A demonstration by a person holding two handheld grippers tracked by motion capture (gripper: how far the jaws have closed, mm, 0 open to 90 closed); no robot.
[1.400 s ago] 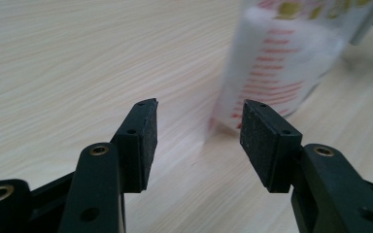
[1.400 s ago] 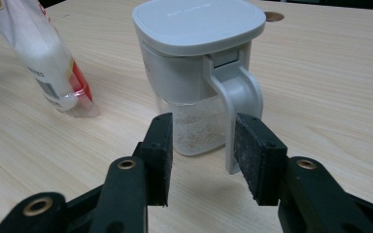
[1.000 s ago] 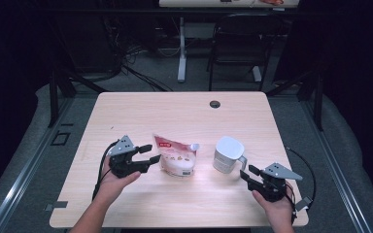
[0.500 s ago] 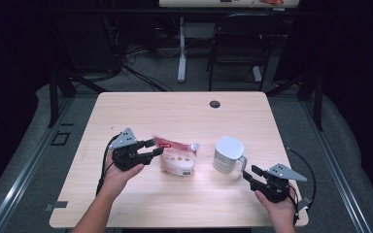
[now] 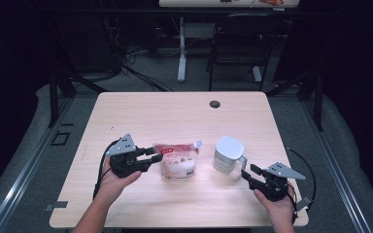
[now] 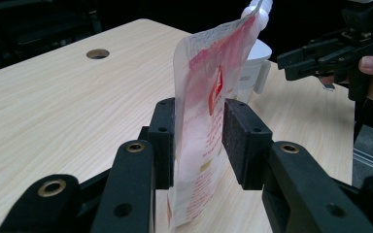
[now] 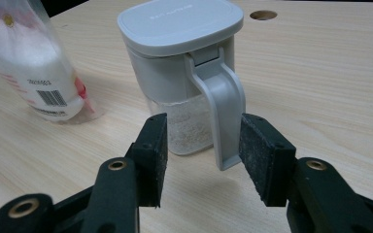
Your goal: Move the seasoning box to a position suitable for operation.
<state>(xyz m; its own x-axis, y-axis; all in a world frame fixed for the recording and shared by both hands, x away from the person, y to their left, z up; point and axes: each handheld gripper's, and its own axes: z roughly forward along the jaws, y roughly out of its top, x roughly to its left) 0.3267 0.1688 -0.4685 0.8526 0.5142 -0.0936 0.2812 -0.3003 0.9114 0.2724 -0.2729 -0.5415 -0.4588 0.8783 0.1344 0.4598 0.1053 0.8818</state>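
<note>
High view shows a pale wooden table (image 5: pixel 141 116) with a round hole (image 5: pixel 215 104) near its far edge, and near the front middle a red-and-white spouted pouch (image 5: pixel 178 160) standing just left of a grey lidded container (image 5: pixel 227 154) with a handle. Left gripper (image 6: pixel 198 141) has its jaws clamped on the pouch's side edge. Right gripper (image 7: pixel 204 155) is spread wide, its jaws flanking the container's handle (image 7: pixel 221 104) without touching.

We moved our left gripper (image 6: pixel 197 145) in and set its jaws around the pouch's (image 6: pixel 209 102) edge.
</note>
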